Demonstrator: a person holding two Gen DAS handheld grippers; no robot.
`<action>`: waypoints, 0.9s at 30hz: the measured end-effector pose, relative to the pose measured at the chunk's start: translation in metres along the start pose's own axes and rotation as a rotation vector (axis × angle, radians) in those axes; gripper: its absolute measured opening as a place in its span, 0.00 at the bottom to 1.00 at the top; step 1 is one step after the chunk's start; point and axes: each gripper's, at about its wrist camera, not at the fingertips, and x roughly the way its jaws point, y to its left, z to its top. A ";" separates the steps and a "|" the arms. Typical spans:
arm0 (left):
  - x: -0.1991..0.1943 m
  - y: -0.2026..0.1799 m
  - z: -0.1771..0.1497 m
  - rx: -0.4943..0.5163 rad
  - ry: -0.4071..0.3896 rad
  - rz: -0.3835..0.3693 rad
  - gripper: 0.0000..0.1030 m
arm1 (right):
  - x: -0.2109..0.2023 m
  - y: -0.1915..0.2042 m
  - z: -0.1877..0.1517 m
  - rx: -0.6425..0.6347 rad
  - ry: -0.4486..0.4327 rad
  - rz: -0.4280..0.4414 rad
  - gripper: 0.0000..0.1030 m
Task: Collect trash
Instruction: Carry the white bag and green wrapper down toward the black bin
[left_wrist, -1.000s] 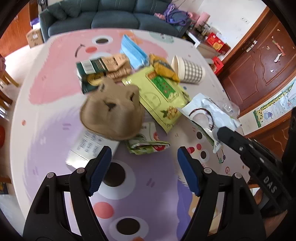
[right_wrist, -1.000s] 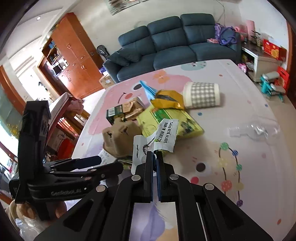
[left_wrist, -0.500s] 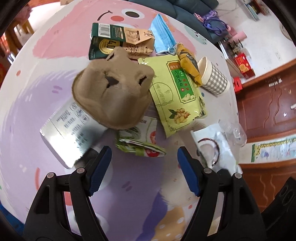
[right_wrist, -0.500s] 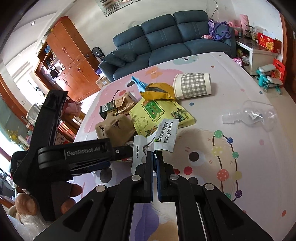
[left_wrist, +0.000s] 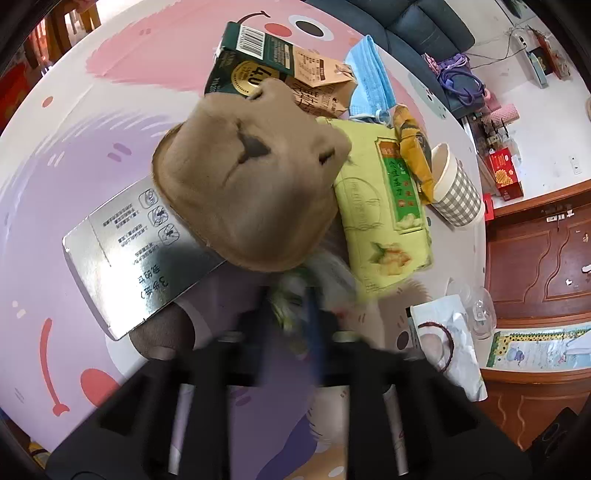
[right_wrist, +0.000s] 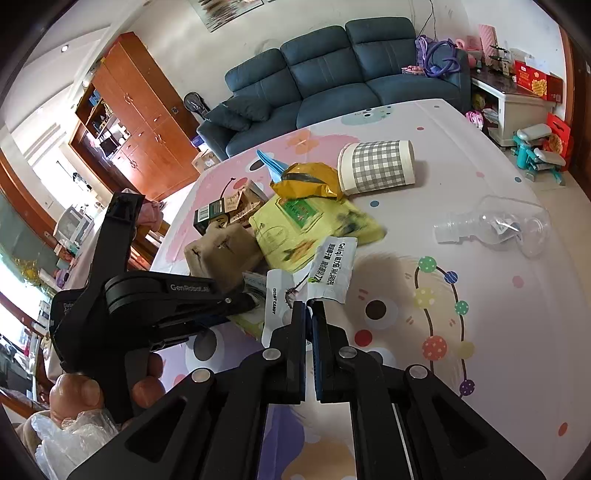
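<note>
My left gripper (left_wrist: 290, 310) is blurred, its blue pads drawn close around a crumpled green and white wrapper (left_wrist: 295, 291) just below the brown pulp tray (left_wrist: 251, 192). From the right wrist view it (right_wrist: 251, 304) reaches in from the left, held by a hand (right_wrist: 74, 395), with its tips on that wrapper (right_wrist: 247, 321). My right gripper (right_wrist: 308, 306) is shut on the lower edge of a white candy wrapper (right_wrist: 325, 273), which hangs above the table. That white wrapper (left_wrist: 447, 343) also shows in the left wrist view at the lower right.
The trash pile on the patterned table (right_wrist: 480, 332) holds a silver box (left_wrist: 136, 254), yellow-green snack bag (left_wrist: 384, 221), checked paper cup (right_wrist: 376, 166), green carton (left_wrist: 258, 62), blue mask (left_wrist: 369, 77). A clear bottle (right_wrist: 495, 225) lies right. A plastic bag (right_wrist: 66, 439) hangs lower left.
My left gripper has dropped toward the pile and gone from wide open to closed around the green and white wrapper. My right gripper still holds the white wrapper.
</note>
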 end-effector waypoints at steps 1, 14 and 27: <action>-0.002 0.001 0.000 0.005 -0.010 0.005 0.07 | -0.001 0.000 0.000 0.000 0.001 0.001 0.03; -0.071 -0.014 -0.040 0.161 -0.121 0.085 0.02 | -0.032 0.022 -0.009 -0.064 0.003 0.056 0.03; -0.148 -0.006 -0.137 0.191 -0.184 0.090 0.02 | -0.120 0.034 -0.063 -0.151 0.004 0.126 0.03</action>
